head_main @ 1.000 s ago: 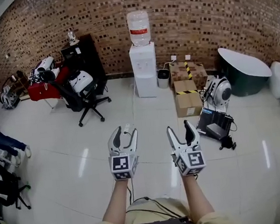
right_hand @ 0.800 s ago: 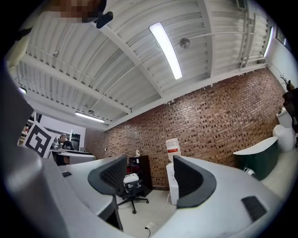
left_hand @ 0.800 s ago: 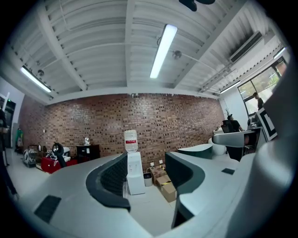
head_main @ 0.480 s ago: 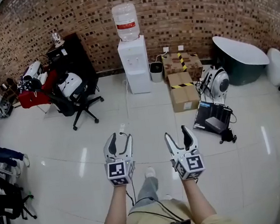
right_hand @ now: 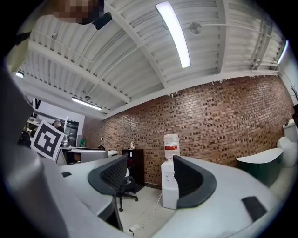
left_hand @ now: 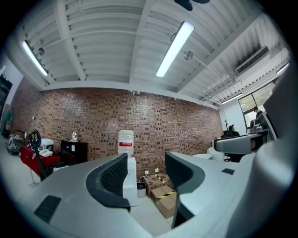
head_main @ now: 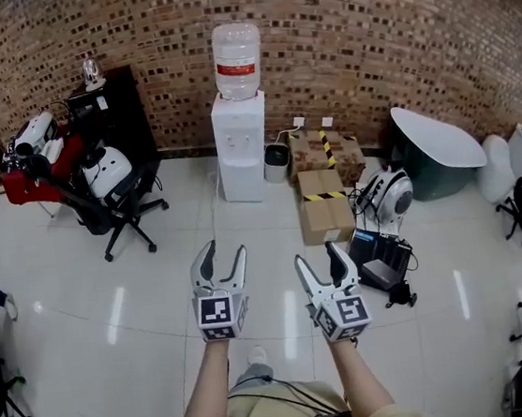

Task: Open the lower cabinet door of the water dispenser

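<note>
A white water dispenser (head_main: 240,144) with a clear bottle (head_main: 237,60) on top stands against the brick wall, far ahead of me; its lower cabinet door (head_main: 240,177) is closed. In the left gripper view the water dispenser (left_hand: 130,174) shows between the jaws, and in the right gripper view the water dispenser (right_hand: 169,188) also stands far off. My left gripper (head_main: 222,259) and right gripper (head_main: 318,261) are held out side by side over the floor, both open with nothing between the fingers.
Cardboard boxes (head_main: 325,204) with hazard tape and a small bin (head_main: 276,157) sit right of the dispenser. A black office chair (head_main: 112,188) and a black cabinet (head_main: 108,113) are at the left. A dark green round table (head_main: 435,148) and gear on the floor (head_main: 381,259) lie at the right.
I have walked forward: the dispenser and boxes are nearer and sit further left in the head view. Both grippers kept their open pose ahead of me.
</note>
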Demonstrator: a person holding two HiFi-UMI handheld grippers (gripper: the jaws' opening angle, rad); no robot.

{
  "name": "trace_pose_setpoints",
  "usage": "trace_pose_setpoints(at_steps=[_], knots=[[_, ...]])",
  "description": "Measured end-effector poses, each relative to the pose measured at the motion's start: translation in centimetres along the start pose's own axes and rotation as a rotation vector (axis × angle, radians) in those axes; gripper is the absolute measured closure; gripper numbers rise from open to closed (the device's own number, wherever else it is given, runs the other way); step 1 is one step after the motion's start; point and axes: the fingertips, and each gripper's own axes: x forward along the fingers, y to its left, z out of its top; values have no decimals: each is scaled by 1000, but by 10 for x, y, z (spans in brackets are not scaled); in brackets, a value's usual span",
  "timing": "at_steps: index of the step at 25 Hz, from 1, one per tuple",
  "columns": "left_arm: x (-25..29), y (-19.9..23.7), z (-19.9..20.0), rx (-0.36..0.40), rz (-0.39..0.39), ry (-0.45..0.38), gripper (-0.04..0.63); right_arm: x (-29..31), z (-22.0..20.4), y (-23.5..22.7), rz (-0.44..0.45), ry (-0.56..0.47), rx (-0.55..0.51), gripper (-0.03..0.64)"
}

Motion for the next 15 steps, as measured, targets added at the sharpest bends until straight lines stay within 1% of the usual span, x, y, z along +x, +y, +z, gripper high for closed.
trace_pose_setpoints(at_steps=[4, 9, 12, 15], knots=[[31, 29, -5, -17, 2, -5, 364, 48, -7, 4, 17, 32, -21, 291], [61, 67, -14, -44, 15, -8, 364, 97, -12, 18, 49, 34, -32, 291], [70, 73, -28, -47, 8, 14, 364, 109, -27, 22, 59, 60, -34, 291], [84, 75, -33, -44, 8, 24, 364, 124, -30, 11, 57, 61, -23, 291]])
